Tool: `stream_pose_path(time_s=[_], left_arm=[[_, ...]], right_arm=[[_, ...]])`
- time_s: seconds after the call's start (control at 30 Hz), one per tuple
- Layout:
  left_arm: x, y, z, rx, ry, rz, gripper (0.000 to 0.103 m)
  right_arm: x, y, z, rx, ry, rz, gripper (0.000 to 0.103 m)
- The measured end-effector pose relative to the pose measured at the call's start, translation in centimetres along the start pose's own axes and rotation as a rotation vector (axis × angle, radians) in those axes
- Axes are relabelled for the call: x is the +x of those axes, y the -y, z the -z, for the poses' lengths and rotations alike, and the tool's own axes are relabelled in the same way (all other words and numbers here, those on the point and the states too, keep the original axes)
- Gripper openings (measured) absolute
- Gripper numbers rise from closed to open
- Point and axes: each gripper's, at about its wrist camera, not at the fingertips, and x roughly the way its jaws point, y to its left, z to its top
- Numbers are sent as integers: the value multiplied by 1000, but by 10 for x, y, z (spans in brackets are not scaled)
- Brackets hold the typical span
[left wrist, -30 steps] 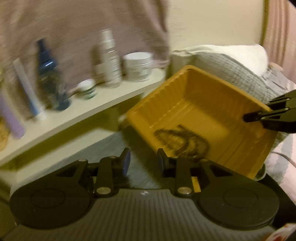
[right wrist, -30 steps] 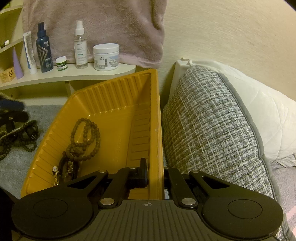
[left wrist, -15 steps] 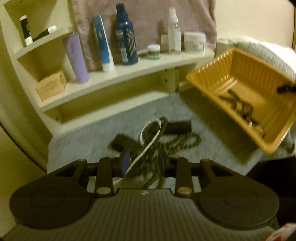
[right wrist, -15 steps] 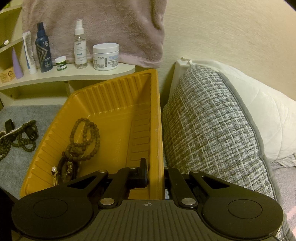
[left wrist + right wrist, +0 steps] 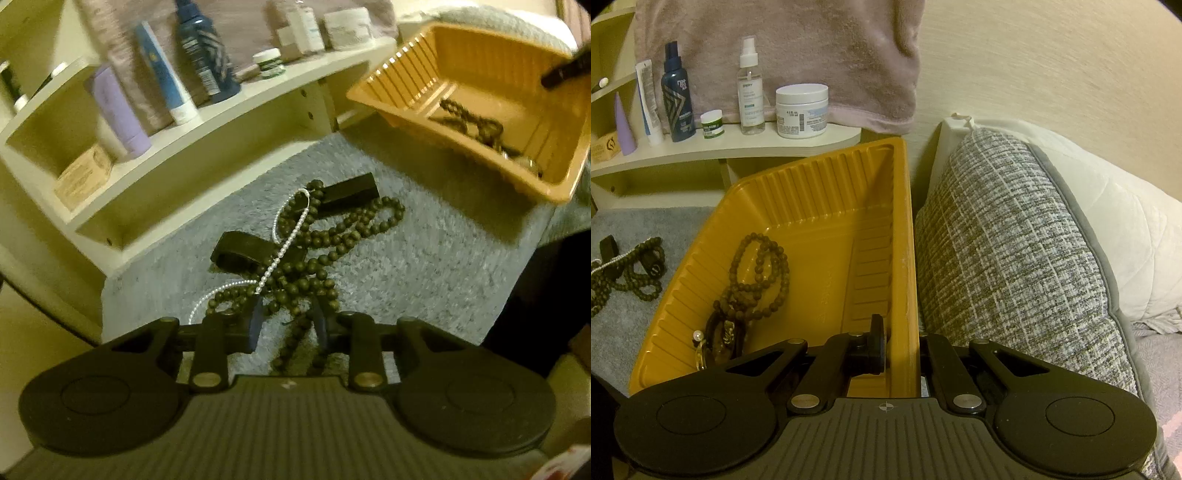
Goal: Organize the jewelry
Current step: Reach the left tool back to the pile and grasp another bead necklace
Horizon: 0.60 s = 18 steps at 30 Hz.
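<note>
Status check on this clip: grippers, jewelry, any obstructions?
Right gripper shut on yellow tray wall. Left gripper closing, straddling dark bead necklace, pearl strand tangled in. Nothing blocking.

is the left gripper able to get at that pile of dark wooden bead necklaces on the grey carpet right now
Probably yes: the left gripper hangs right over the pile of dark wooden bead necklaces, jaws apart with a strand already between them and nothing in the way; they have just been closing.
</note>
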Motion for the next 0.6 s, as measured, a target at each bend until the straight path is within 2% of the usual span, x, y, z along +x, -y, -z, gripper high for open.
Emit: stream_pose_path(time_s=[0.17, 0.37, 0.43, 0.47, 0.6], left_arm=[[8, 4, -2, 121, -5, -24, 19], [17, 10, 1, 261, -13, -19, 15], [20, 13, 2, 310, -18, -21, 12], [20, 14, 3, 330, -18, -23, 8], [13, 8, 0, 328, 5, -24, 6]], right_arm=[[0, 0, 0, -1, 0, 1, 4], [1, 0, 0, -3, 0, 1, 4], [1, 0, 0, -2, 0, 2, 4], [1, 1, 0, -2, 0, 1, 4], [1, 0, 0, -3, 0, 2, 4]])
